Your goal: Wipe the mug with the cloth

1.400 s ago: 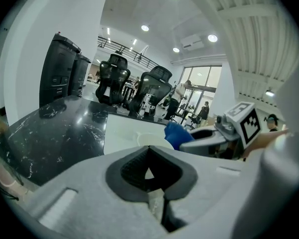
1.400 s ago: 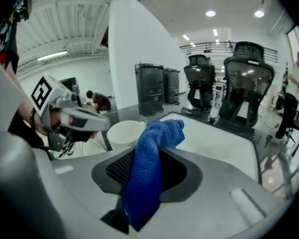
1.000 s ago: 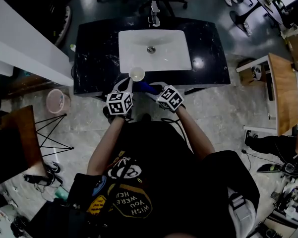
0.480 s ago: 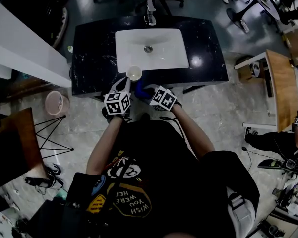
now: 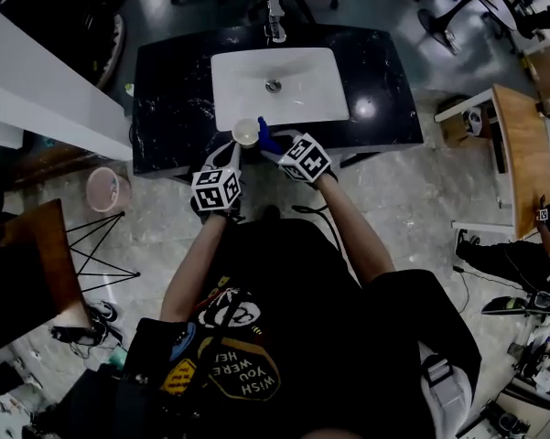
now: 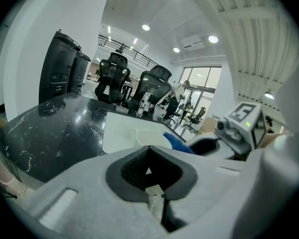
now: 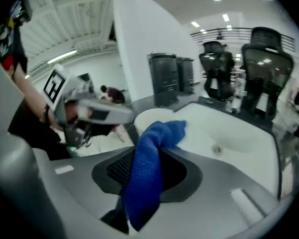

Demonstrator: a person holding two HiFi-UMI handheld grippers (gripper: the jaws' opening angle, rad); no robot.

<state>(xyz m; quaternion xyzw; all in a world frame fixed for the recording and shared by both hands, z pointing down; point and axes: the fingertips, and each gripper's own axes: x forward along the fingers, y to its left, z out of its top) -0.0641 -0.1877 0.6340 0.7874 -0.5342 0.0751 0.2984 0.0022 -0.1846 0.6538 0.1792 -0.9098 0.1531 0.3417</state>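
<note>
While clamped in right gripper (image 5: pixel 275 145), cloth (image 7: pixel 148 169) just beside mug (image 5: pixel 246 133)

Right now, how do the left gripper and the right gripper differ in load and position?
The left gripper is shut on the white mug; the right gripper is shut on the blue cloth, which droops over its jaws. In the head view the left gripper sits nearer the person; the right gripper reaches further toward the sink. Both aim at the sink's front edge.
</note>
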